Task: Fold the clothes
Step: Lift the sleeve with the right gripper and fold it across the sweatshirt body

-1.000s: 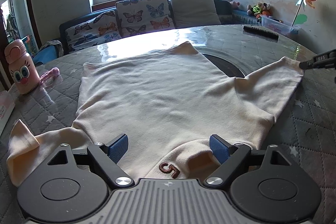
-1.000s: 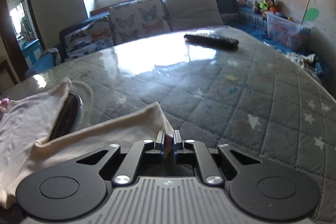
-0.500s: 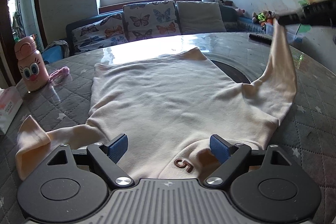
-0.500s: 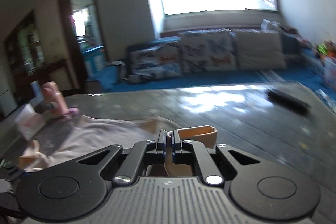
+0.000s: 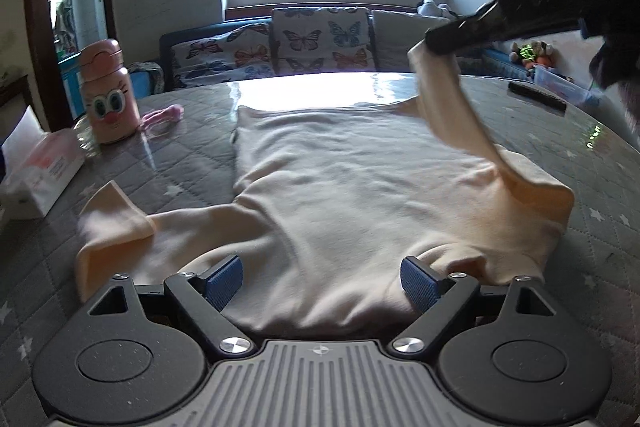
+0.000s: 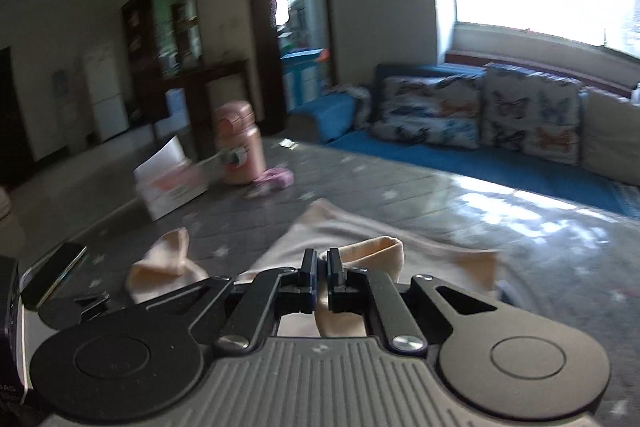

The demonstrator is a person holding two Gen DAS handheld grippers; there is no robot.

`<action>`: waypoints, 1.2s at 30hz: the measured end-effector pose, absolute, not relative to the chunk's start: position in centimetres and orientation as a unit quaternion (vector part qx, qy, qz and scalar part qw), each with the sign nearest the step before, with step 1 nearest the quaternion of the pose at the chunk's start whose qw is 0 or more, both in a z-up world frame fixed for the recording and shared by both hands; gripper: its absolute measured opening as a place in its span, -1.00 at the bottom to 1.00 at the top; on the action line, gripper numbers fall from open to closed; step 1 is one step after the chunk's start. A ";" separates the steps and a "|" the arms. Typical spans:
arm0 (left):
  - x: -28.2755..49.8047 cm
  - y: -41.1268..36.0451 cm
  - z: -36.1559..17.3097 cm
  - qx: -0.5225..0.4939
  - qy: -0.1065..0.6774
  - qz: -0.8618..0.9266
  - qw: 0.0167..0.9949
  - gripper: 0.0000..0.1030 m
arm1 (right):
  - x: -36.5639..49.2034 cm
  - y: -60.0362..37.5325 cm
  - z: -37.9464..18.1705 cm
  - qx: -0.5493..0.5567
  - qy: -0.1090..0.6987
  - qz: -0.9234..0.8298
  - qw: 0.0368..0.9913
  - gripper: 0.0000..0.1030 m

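A cream long-sleeved top (image 5: 344, 195) lies spread flat on the grey quilted table (image 5: 192, 171), collar nearest me. My left gripper (image 5: 322, 277) hovers open over the collar, nothing between its blue pads (image 5: 224, 275). My right gripper (image 6: 321, 263) is shut on the cuff of the right sleeve (image 6: 376, 251). In the left wrist view the right gripper (image 5: 434, 45) holds that sleeve (image 5: 456, 107) lifted in the air over the top's body. The left sleeve (image 5: 116, 219) lies on the table with its cuff folded over.
A pink bottle with cartoon eyes (image 5: 106, 95), a tissue box (image 5: 40, 171) and a pink strap (image 5: 164, 115) stand at the table's left. A black remote (image 5: 536, 99) lies at the far right. A sofa with butterfly cushions (image 5: 320, 41) is behind the table.
The right gripper has lifted the right sleeve off the table and carried it up and leftward over the top's body. The left gripper slid slightly along the collar and stays open.
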State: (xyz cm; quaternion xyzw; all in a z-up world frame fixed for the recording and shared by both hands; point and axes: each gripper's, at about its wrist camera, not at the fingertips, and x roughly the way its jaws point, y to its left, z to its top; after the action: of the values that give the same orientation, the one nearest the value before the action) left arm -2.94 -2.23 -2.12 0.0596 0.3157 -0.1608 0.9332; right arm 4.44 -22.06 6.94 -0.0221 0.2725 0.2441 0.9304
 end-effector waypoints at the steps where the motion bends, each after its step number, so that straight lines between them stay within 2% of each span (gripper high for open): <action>1: -3.0 -2.0 -2.1 0.058 0.316 -0.159 0.934 0.71 | 4.5 -21.4 6.6 -0.026 0.277 0.251 0.927 -0.92; 4: -3.1 -1.6 -2.2 0.055 0.316 -0.154 0.934 0.71 | 4.6 -19.4 5.6 -0.034 0.295 0.275 0.914 -0.89; 11: -2.6 -2.0 -2.1 0.055 0.316 -0.154 0.935 0.71 | 3.3 -21.4 5.8 -0.039 0.305 0.273 0.912 -0.65; 24: -0.9 -5.5 -1.9 0.069 0.315 -0.179 0.929 0.71 | 1.3 -29.8 -1.6 -0.040 0.427 0.206 0.879 -0.63; 28: -0.3 -6.2 -1.8 0.070 0.315 -0.184 0.928 0.69 | 0.8 -30.4 -1.4 -0.043 0.419 0.213 0.881 -0.62; 31: 0.2 -6.5 -1.9 0.071 0.318 -0.184 0.928 0.66 | 0.9 -30.4 -0.7 -0.046 0.413 0.214 0.884 -0.49; 36: 0.8 -6.1 -2.5 0.066 0.331 -0.171 0.926 0.56 | 2.8 -31.7 -0.2 -0.024 0.399 0.190 0.897 -0.49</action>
State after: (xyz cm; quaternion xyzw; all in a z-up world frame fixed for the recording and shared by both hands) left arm 0.80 -6.07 -2.48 0.0661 0.3314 -0.1711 0.9255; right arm 2.81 -31.67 -0.17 -0.0242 0.3985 0.1900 0.8970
